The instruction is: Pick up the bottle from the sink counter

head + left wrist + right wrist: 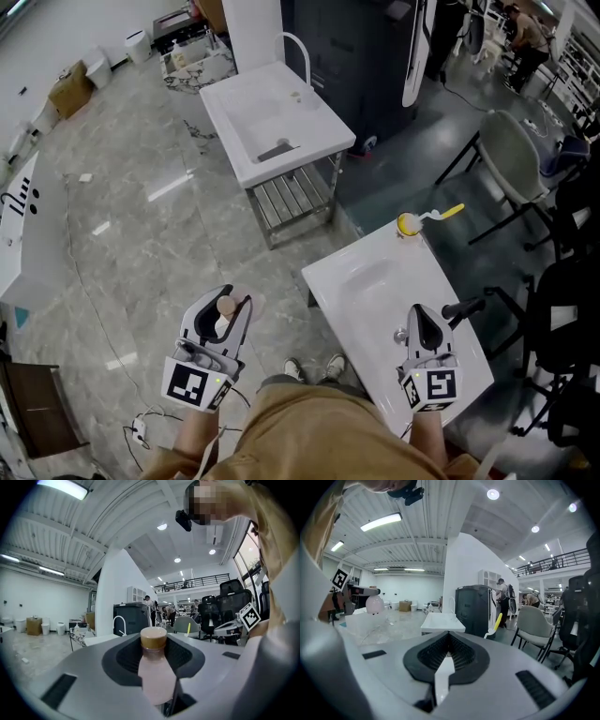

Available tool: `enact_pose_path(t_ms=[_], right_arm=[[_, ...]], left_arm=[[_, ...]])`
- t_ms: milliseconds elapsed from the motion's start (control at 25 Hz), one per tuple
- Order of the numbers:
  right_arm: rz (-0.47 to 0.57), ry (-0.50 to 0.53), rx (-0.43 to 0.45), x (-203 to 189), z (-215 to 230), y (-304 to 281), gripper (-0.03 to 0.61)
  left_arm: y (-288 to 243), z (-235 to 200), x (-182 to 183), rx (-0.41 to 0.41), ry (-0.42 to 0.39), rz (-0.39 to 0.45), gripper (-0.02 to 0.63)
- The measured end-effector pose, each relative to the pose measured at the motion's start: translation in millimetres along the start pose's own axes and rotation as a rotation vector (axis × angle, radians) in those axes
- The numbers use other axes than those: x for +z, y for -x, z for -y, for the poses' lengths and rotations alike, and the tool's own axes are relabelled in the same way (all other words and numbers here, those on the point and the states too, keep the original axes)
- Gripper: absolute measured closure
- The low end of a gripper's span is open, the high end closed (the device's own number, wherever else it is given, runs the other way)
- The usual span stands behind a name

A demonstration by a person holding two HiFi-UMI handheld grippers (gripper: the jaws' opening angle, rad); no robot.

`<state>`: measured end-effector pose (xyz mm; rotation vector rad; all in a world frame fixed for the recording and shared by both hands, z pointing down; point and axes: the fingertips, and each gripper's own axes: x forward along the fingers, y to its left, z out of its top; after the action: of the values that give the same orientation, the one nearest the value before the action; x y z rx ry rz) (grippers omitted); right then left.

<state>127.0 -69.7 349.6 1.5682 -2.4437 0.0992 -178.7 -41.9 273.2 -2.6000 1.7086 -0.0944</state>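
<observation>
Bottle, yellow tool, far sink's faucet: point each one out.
bottle (157, 677), left gripper view, on its pale body.
yellow tool (452, 211), head view, on its handle.
faucet (307, 58), head view, on its white arch.

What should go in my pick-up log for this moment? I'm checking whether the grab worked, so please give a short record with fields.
bottle: pinkish with a brown cap, off the counter
left claw: shut on the bottle, over the floor left of the sink counter
right claw: shut, empty, above the sink counter
also on the counter: yellow-handled item at the far corner
task status: bottle lifted and held
</observation>
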Motion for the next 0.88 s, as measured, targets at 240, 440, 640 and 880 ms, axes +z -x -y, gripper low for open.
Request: enact_pose_path(t_ms=[240,440,640,880], right_arm=[[0.000,0.007,-0.003,1.7,1.1,3.0,0.574],[0.010,0.012,0.001,5.9,-0.3,3.0,0.574],[0.006,0.013,0.003,3.7,1.4,5.6,0.574],[0.005,0.008,-0.001,1.5,5.1,8.0,0.574]], left_arm=[[18.9,-5.1,11.4,0.043,0.014,0.016,0.482],[28.3,-4.8,15.4,0.057,0.018,0.017,0.482],[28.9,-1.7,14.9,0.057,0.017,0.012,0.483],[25.9,3.8,17.5,0.046,0.011,0.015,0.483]])
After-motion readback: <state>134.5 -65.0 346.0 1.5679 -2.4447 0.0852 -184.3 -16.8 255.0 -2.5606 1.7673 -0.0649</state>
